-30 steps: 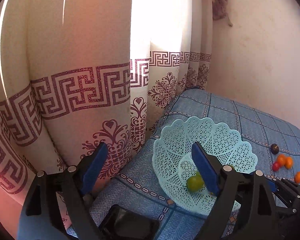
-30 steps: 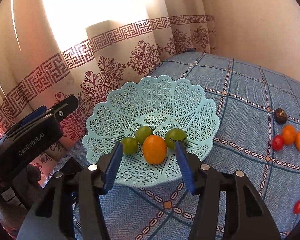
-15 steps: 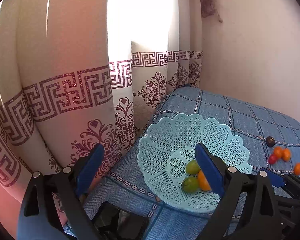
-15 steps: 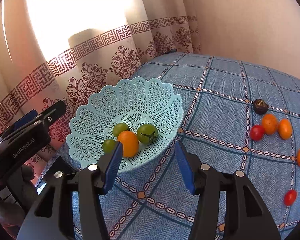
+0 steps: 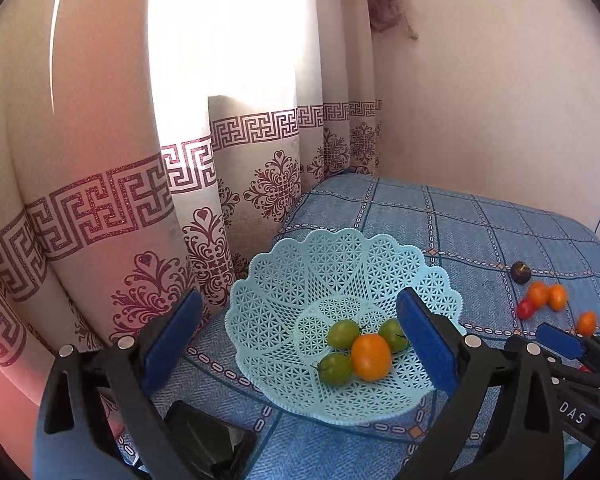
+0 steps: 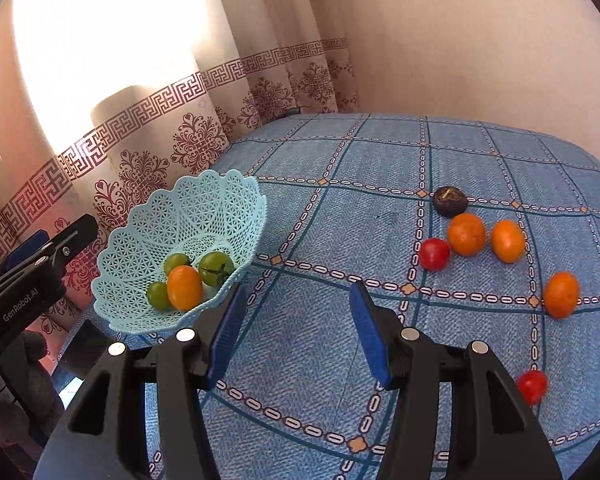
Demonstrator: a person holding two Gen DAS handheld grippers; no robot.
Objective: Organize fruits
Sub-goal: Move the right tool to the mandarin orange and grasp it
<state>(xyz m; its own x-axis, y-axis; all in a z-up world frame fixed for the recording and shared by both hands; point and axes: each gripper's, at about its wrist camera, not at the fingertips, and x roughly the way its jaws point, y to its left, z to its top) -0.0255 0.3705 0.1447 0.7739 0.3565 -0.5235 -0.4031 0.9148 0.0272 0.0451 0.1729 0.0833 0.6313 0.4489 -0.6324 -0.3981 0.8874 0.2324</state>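
Both the left gripper and the right gripper have released, empty jaws, the basket at left holds four fruits, and six lie loose at right.

1. One pale blue lattice basket.
2. Three green tomatoes, all in the basket.
3. Four orange fruits: one in the basket, three on the cloth at and.
4. Two red tomatoes on the cloth: and.
5. One dark brown round fruit on the cloth.
6. Two grippers: the left gripper and the right gripper, each with two blue pads.
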